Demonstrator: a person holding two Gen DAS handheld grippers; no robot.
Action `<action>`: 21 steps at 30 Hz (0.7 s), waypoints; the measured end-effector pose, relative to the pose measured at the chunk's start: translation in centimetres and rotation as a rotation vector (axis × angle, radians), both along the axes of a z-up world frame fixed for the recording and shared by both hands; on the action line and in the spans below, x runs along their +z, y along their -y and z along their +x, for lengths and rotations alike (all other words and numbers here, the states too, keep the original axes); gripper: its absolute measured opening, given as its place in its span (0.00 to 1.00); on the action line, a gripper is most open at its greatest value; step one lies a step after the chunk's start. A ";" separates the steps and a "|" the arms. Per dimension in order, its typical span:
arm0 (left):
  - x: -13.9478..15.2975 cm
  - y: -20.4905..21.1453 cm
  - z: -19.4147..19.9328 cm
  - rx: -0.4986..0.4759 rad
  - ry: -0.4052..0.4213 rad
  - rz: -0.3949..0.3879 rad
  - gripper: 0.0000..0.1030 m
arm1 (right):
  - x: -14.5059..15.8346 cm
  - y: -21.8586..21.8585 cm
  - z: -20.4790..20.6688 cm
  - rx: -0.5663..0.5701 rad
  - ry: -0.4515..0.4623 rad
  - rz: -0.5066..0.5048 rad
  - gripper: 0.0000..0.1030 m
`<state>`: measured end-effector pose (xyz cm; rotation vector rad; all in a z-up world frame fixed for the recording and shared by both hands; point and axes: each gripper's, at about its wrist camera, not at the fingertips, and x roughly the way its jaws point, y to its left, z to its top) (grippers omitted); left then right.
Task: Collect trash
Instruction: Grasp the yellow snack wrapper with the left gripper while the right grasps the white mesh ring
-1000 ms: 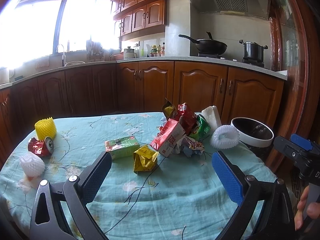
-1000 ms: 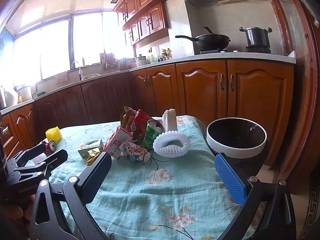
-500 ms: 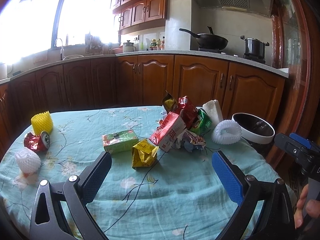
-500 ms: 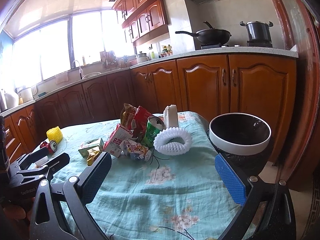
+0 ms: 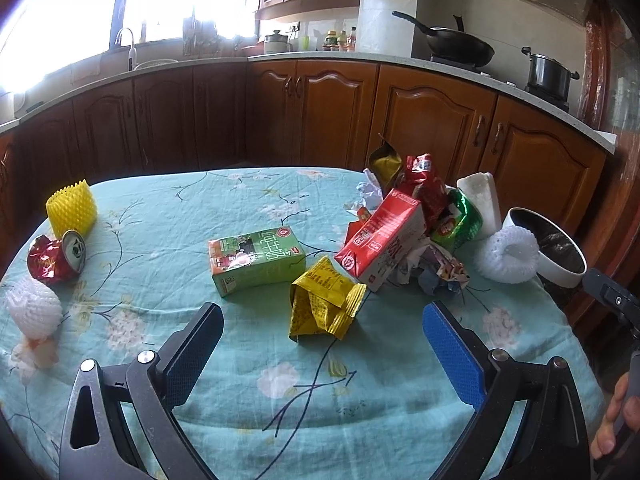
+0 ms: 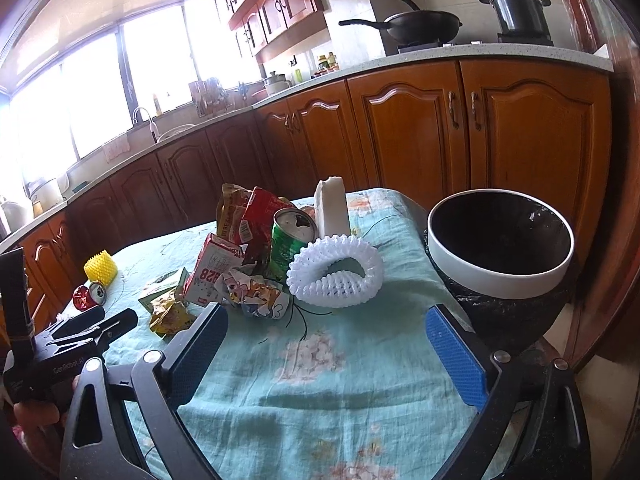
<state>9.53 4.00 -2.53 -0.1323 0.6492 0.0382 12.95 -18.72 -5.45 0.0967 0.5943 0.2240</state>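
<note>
With both the left gripper (image 5: 322, 344) and the right gripper (image 6: 326, 342) standing apart and empty, it is better to lower one squarely over the yellow wrapper (image 5: 324, 306), which lies just beside the green carton (image 5: 256, 260), well apart from the bin (image 6: 500, 248), and close gently.

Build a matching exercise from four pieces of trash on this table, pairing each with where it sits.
Things:
1. yellow foam fruit net
2. green milk carton
3. white foam fruit net ring
4. crushed red drink can

Places:
A. lying flat mid-table, left of the red carton
B. nearest the white-rimmed trash bin
C. standing at the far left edge of the table
D. on its side just in front of the yellow net

Pairs: 1-C, 2-A, 3-B, 4-D
</note>
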 end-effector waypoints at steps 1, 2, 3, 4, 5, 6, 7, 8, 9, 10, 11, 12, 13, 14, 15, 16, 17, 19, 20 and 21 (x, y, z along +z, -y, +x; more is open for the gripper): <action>-0.1 -0.2 0.6 0.002 -0.007 -0.007 0.97 | -0.1 0.2 0.6 -0.002 -0.010 0.005 0.92; -0.2 -0.4 1.2 0.007 -0.014 -0.010 0.97 | -0.2 0.3 1.2 -0.005 -0.018 0.007 0.89; -0.3 -0.6 1.8 0.011 -0.021 -0.011 0.97 | -0.3 0.4 1.8 -0.008 -0.029 0.009 0.86; -0.5 -0.7 2.4 0.013 -0.025 -0.011 0.97 | -0.4 0.6 2.5 -0.012 -0.042 0.011 0.85; -0.6 -0.8 3.0 0.014 -0.033 -0.012 0.97 | -0.6 0.9 3.2 -0.017 -0.054 0.011 0.81; -1.0 -0.8 3.7 0.016 -0.039 -0.010 0.96 | -0.8 1.0 3.8 -0.022 -0.065 0.011 0.77; -1.3 -0.8 4.3 0.016 -0.052 -0.009 0.94 | -1.1 1.2 4.5 -0.027 -0.080 0.010 0.75; -1.6 -0.8 5.0 0.012 -0.061 -0.011 0.91 | -1.4 1.3 5.1 -0.031 -0.093 0.011 0.71; -2.0 -0.8 5.5 0.007 -0.073 -0.015 0.90 | -1.8 1.5 5.8 -0.033 -0.110 0.018 0.67; -2.3 -0.9 6.1 0.002 -0.084 -0.024 0.88 | -2.2 1.7 6.4 -0.033 -0.126 0.026 0.65; -2.6 -0.9 6.5 -0.005 -0.096 -0.034 0.84 | -2.5 1.8 7.0 -0.033 -0.141 0.031 0.62; -2.9 -1.0 6.9 -0.013 -0.105 -0.042 0.82 | -2.9 1.9 7.6 -0.034 -0.155 0.033 0.57; -3.2 -1.0 7.2 -0.021 -0.114 -0.047 0.74 | -3.2 2.0 8.0 -0.032 -0.166 0.037 0.53; -3.5 -1.1 7.5 -0.027 -0.124 -0.051 0.65 | -3.5 2.0 8.5 -0.028 -0.177 0.043 0.46; -3.7 -1.1 7.8 -0.032 -0.132 -0.057 0.61 | -3.7 2.0 8.7 -0.024 -0.185 0.046 0.34; -4.0 -1.3 7.9 -0.039 -0.140 -0.067 0.48 | -3.9 2.0 8.9 -0.020 -0.190 0.046 0.27; -4.2 -1.4 8.0 -0.043 -0.147 -0.077 0.45 | -4.0 2.0 8.9 -0.018 -0.191 0.043 0.16; -4.2 -1.6 7.9 -0.048 -0.135 -0.081 0.40 | -3.9 2.0 8.6 -0.014 -0.182 0.043 0.15; -4.1 -1.6 7.7 -0.052 -0.130 -0.078 0.38 | -3.7 1.9 8.3 -0.012 -0.175 0.041 0.13; -4.0 -1.5 7.5 -0.058 -0.123 -0.076 0.36 | -3.6 1.9 7.9 -0.008 -0.166 0.039 0.12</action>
